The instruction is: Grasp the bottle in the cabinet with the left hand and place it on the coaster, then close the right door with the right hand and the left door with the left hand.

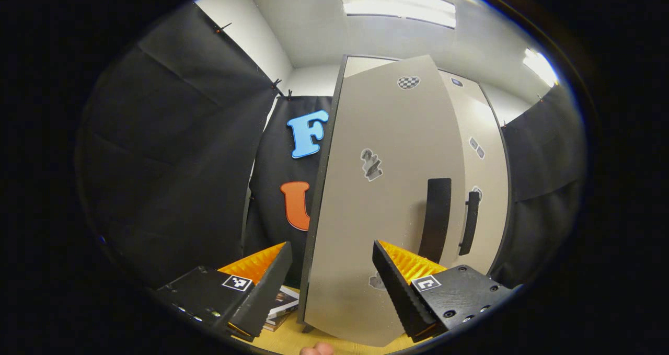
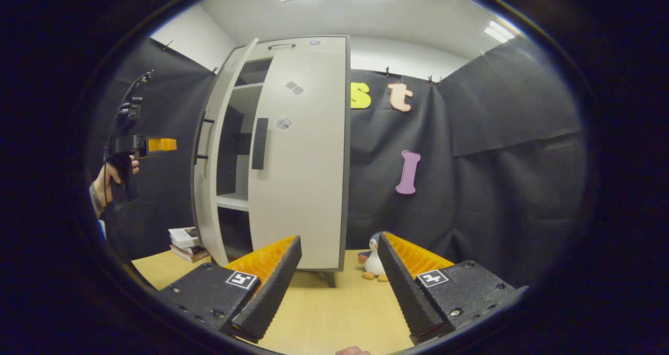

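Note:
The beige cabinet (image 2: pixel 298 187) stands on the wooden table. Its right door (image 2: pixel 303 151) lies flush with the cabinet front, its black handle (image 2: pixel 260 143) upright. The left door (image 2: pixel 211 161) hangs partly open, and shelves (image 2: pixel 233 201) show in the gap. In the left gripper view the left door (image 1: pixel 360 224) looms close, with its black handle (image 1: pixel 436 216) near the free edge and the right door (image 1: pixel 488 187) behind it. My left gripper (image 1: pixel 332 287) is open in front of that door's outer face. It appears as the left gripper (image 2: pixel 157 145) held by a hand, apart from the door. My right gripper (image 2: pixel 339 287) is open above the table.
A stack of books (image 2: pixel 185 240) lies on the table (image 2: pixel 324 302) left of the cabinet, seen too as the books (image 1: pixel 282 302). A toy penguin (image 2: pixel 373 261) stands right of the cabinet's foot. Black cloth walls close in on both sides.

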